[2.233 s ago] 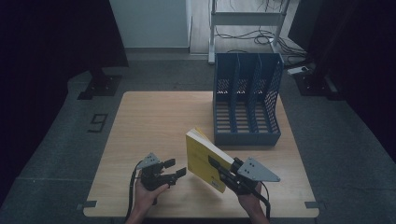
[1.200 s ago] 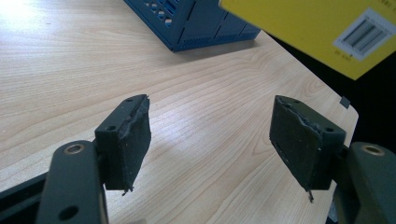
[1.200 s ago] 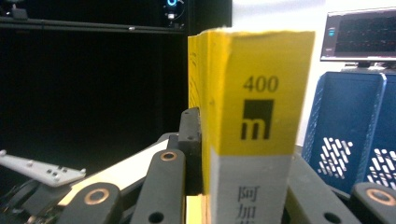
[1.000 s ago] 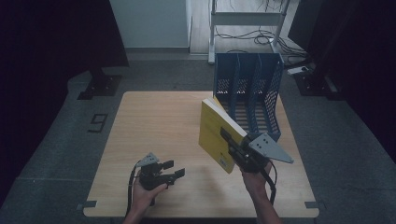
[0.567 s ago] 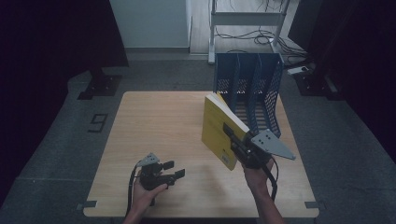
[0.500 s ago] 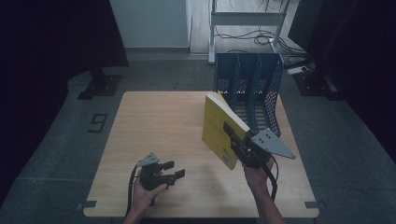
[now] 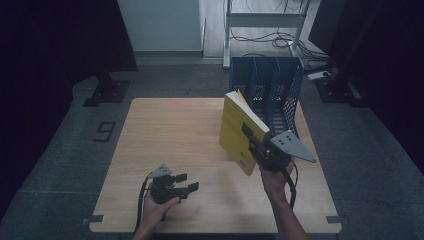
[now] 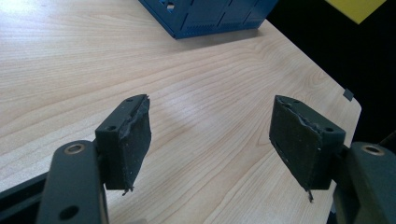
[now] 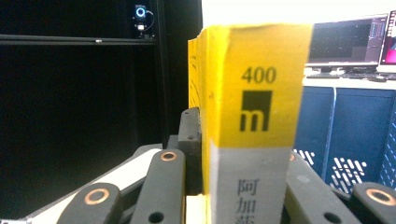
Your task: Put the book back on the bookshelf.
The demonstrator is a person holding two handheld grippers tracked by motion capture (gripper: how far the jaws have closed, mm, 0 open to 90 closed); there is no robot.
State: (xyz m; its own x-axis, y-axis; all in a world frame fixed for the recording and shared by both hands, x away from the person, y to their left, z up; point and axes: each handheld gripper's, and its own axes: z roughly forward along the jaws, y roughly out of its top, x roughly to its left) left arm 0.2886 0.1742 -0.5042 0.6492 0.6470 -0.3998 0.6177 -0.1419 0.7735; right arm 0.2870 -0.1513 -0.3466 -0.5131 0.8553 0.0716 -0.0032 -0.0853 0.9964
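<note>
A thick yellow book [image 7: 239, 131] is held upright and tilted above the table, with my right gripper [image 7: 260, 148] shut on its lower edge. In the right gripper view the book's spine [image 9: 254, 116] reads "400" and stands clamped between the jaws. Just beyond it stands a blue file rack [image 7: 267, 86] with several upright slots, at the table's far right. My left gripper [image 7: 186, 182] rests low near the table's front edge, open with nothing between its pads [image 8: 133, 135].
The wooden table [image 7: 170, 130] has bare surface at its left and middle. A corner of the blue rack [image 8: 210, 16] shows far off in the left gripper view. Monitors [image 9: 348, 44] and blue panels stand behind the book in the right gripper view.
My right gripper has lifted the yellow book from low over the table and carried it away from me, toward the blue rack, standing it more upright. The left gripper has stayed put.
</note>
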